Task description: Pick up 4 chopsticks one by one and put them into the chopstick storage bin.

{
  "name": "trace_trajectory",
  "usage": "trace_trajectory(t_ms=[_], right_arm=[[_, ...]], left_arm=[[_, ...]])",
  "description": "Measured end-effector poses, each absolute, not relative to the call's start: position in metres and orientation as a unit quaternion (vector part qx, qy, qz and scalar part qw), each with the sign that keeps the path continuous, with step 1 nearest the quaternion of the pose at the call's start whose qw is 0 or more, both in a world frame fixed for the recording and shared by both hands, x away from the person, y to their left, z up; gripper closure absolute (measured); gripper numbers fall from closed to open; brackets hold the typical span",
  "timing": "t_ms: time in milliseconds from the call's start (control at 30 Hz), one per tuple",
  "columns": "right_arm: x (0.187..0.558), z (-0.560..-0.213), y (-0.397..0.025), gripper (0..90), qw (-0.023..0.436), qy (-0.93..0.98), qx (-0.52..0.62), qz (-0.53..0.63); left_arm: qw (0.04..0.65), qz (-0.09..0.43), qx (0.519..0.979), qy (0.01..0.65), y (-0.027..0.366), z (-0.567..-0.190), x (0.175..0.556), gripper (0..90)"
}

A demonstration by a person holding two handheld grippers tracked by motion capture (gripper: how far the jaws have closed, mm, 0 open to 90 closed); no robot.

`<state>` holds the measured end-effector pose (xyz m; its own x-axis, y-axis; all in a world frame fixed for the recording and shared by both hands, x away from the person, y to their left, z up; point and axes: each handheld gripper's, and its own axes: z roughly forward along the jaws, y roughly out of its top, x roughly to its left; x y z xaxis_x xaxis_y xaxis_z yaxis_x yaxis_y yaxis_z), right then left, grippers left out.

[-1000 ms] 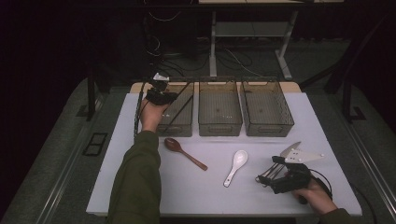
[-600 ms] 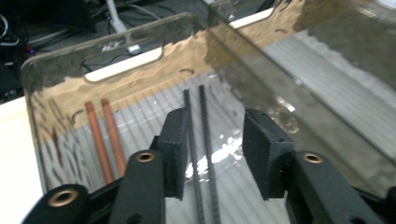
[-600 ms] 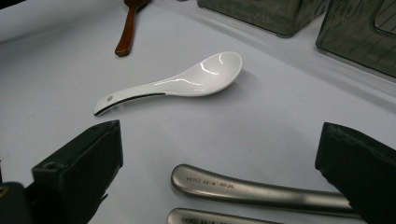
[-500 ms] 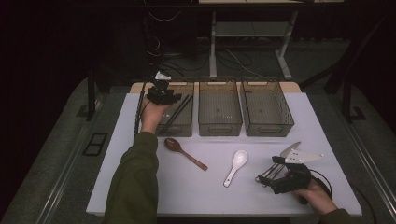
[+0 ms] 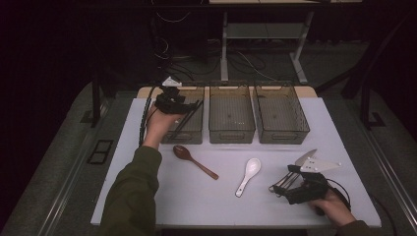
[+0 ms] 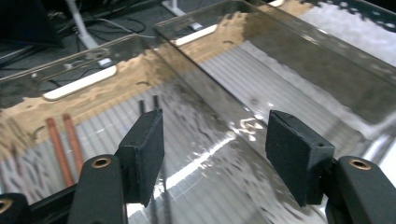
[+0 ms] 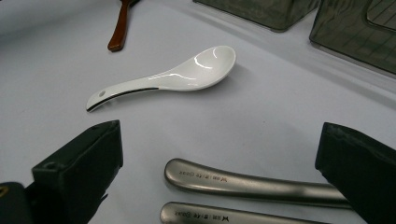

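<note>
Surface (image 5: 147,196): white, carries three bins along the far edge and loose cutlery nearer the person
Left bin (image 5: 194,135): clear smoky plastic, leftmost of the three; in the left gripper view two reddish-brown sticks (image 6: 65,142) lie on its ribbed floor
Middle bin (image 5: 231,115): just beside the left bin, their walls close together
Right bin (image 5: 280,115): rightmost of the row, apart from both hands
Left tool (image 5: 189,109): held over the left bin, with dark chopsticks (image 5: 188,117) slanting down beneath it; in its own view (image 6: 212,140) the jaws stand wide apart with nothing between the pads, above the wall shared by the left and middle bins
Right tool (image 5: 279,184): low over the near right part of the surface, jaws wide open; in its own view (image 7: 219,154) two metal handles (image 7: 252,184) lie on the surface between the pads, touched by neither
Wooden spoon (image 5: 194,161): brown, flat on the surface in front of the left bin
White spoon (image 5: 248,176): ceramic, lying flat between the wooden spoon and the right tool, bowl towards the bins; touched by nothing
</note>
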<state>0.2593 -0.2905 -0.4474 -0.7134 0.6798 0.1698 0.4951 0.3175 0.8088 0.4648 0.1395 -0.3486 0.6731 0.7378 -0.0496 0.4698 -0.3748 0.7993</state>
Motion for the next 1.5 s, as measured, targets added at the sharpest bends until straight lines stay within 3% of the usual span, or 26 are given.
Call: trace_trajectory(t_ms=[733, 1267, 1500], right_arm=[[0.259, -0.447, -0.292, 0.7, 0.101, 0.802, 0.371, 0.457], [0.259, -0.446, -0.292, 0.7, 0.104, 0.801, 0.370, 0.460], [0.259, -0.446, -0.292, 0.7, 0.105, 0.801, 0.369, 0.460]], left_arm=[[0.461, 0.135, 0.815, 0.325, 0.137, -0.367, 0.365, 25.4], [0.498, 0.131, 0.802, 0.304, 0.161, -0.406, 0.298, 16.5], [0.485, 0.111, 0.815, 0.299, 0.164, -0.424, 0.280, 13.2]])
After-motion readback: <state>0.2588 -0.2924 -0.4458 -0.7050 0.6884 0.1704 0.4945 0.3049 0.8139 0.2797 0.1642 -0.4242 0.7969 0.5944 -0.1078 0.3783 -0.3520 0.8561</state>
